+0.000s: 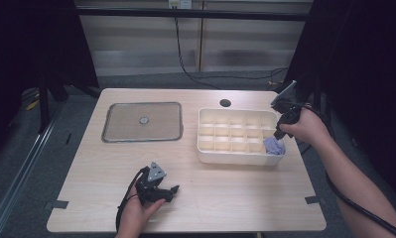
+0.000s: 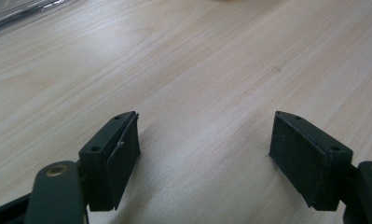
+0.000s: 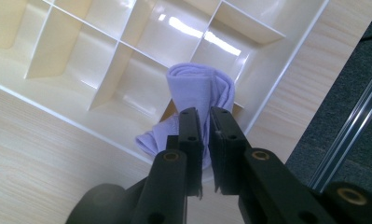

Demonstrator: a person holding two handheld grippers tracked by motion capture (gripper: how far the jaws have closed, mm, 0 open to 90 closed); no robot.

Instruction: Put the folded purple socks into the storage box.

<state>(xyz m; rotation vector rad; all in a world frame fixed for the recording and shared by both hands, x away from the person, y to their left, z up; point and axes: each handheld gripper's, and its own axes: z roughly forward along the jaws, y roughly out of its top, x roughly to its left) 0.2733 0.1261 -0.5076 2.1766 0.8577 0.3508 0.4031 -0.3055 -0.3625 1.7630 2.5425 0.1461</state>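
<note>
Your right claw (image 3: 205, 116) is pinched nearly together on a rolled lilac cloth (image 3: 200, 88), pads clamped on its lower part with just a thin slot between them. The cloth (image 1: 274, 146) sits at the near right corner of the white divider tray (image 1: 205, 151), the roll standing up in the corner compartment and a flap hanging out over the tray's rim. The other compartments you can see look bare.

Your left claw (image 2: 204, 154) is spread wide apart with nothing in it, resting low over the bare wooden table (image 2: 197, 70) near the front edge, well apart from the tray.

Left of the tray there's a flat grey square plate (image 1: 142, 121) with a small round knob in the middle. Behind the tray you've got a round hole (image 1: 225, 103) in the tabletop. Nothing stands between your right claw and the tray.
</note>
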